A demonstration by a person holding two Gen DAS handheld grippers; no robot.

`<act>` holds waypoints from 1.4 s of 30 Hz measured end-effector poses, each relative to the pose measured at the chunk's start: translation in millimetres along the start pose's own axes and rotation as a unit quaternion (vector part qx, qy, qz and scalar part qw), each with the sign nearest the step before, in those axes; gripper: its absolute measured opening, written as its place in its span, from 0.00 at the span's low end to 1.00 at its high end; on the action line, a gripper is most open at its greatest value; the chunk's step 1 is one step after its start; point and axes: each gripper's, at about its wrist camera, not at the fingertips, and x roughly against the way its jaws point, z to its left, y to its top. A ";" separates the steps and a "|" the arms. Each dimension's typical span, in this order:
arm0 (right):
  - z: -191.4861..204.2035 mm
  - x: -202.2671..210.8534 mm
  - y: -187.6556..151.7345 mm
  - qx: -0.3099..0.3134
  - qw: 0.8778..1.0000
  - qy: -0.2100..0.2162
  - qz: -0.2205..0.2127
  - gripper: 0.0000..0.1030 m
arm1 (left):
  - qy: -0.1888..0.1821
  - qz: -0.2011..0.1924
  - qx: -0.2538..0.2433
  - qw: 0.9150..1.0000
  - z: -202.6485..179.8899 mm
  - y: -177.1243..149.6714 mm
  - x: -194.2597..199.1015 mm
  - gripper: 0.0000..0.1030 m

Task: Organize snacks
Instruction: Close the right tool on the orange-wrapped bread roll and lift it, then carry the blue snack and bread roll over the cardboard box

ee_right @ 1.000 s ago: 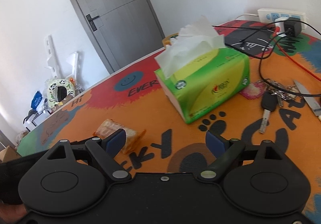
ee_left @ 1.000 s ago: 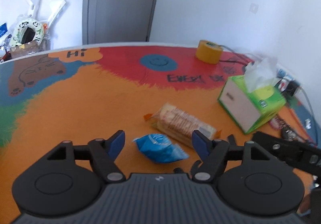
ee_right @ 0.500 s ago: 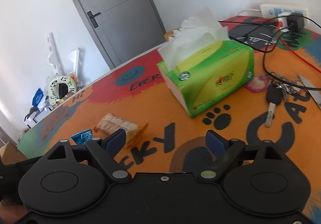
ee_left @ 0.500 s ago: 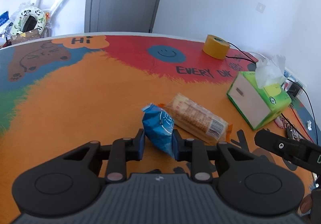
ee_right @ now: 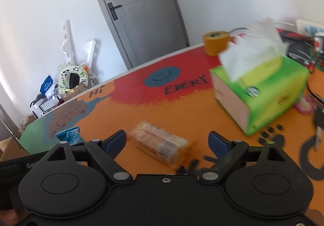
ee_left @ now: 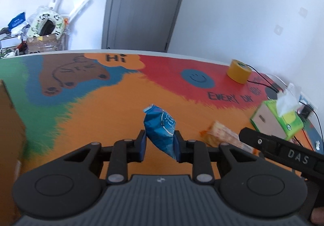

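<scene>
L gripper (ee_left: 160,145) pinches blue snack pouch (ee_left: 161,130): light, crinkly, grip mid-body. R gripper (ee_right: 167,142) opening, empty; cracker pack (ee_right: 162,145) at 12 o'clock, brittle.

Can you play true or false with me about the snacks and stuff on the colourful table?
1. The left tongs pinch the crinkly blue snack bag. True.
2. The right tongs are squeezing the orange cracker packet. False: they are opening, with the packet lying on the table between the fingers, unpinched.
3. White tissue sticks out of the green tissue box. True.
4. The yellow tape roll sits on top of the tissue box. False: it stands on the table's red part.
</scene>
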 end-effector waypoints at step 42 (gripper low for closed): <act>74.1 50.3 -27.8 0.041 0.999 0.021 -0.008 0.35 | -0.002 -0.064 0.018 0.998 40.8 -6.6 95.7 0.26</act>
